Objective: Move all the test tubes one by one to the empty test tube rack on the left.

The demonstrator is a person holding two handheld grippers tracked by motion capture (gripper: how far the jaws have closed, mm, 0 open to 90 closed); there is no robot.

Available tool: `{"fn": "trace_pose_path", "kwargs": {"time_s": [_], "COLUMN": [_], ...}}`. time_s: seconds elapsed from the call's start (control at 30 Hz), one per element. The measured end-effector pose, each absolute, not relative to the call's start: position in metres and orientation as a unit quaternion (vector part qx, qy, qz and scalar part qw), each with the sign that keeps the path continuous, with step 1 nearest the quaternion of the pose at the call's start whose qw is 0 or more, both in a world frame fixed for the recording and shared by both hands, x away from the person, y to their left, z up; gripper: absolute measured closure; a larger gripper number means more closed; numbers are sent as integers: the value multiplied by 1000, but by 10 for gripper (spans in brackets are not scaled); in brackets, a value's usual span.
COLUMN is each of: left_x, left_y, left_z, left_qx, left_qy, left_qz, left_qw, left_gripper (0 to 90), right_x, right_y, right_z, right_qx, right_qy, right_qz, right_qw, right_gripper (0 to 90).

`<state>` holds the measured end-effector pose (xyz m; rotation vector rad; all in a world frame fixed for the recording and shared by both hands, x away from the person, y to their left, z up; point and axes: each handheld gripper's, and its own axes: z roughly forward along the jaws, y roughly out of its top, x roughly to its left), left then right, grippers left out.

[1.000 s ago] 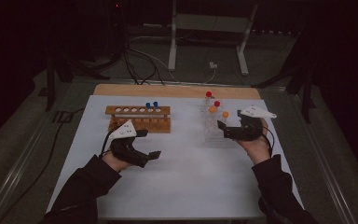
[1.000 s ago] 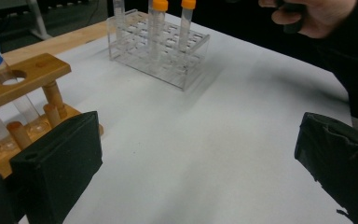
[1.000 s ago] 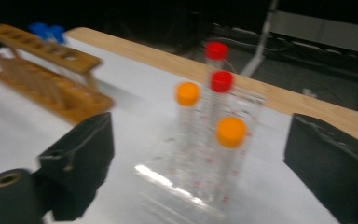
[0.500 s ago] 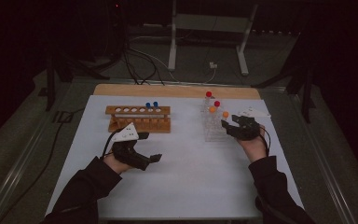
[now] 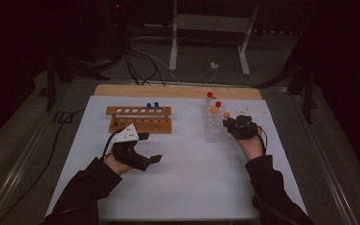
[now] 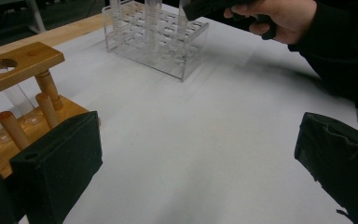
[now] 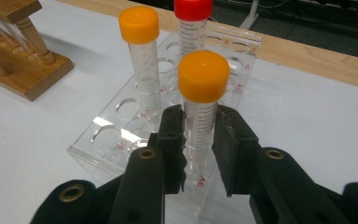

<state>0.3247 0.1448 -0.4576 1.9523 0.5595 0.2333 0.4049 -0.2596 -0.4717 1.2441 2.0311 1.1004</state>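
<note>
On the white table sheet [image 5: 187, 178] in the high view, the right gripper [image 5: 229, 125] sits against the near corner of the clear acrylic tube rack [image 5: 212, 131], likely because the orange-capped plastic tube [image 5: 226, 115] it wants stands in that corner. Its jaws have just been closing. The left gripper [image 5: 150, 159] rests low on the sheet in front of the wooden tube rack [image 5: 139, 119], apparently waiting near where a tube could go next.

Looking along the left gripper's own jaws, they stand wide apart with only bare sheet between them, holding nothing; the wooden rack is just beside one jaw.

Looking along the right gripper's jaws, they press on both sides of the orange-capped tube [image 7: 200, 107] below its cap, a grip low enough to lift it straight up. The tube's foot sits in the corner hole of the clear rack [image 7: 116, 140], upright.
</note>
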Motion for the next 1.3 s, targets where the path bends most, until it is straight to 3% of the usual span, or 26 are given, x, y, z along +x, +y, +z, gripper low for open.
{"fn": "trace_pose_path", "kwargs": {"time_s": [0.37,0.87,1.3], "left_x": [325,326,325], "left_y": [146,149,143], "left_z": [-457,-446,-441], "left_qx": [815,811,815], "left_qy": [234,228,217], "left_qz": [94,94,84], "left_qw": [522,531,531], "left_gripper": [16,16,17], "right_x": [405,384,353], "right_y": [-258,-255,-214], "right_z": [-465,-407,-408], "right_qx": [460,419,354], "right_qy": [748,742,774], "right_qz": [399,428,456], "right_qw": [266,300,261], "right_gripper": [753,753,753]}}
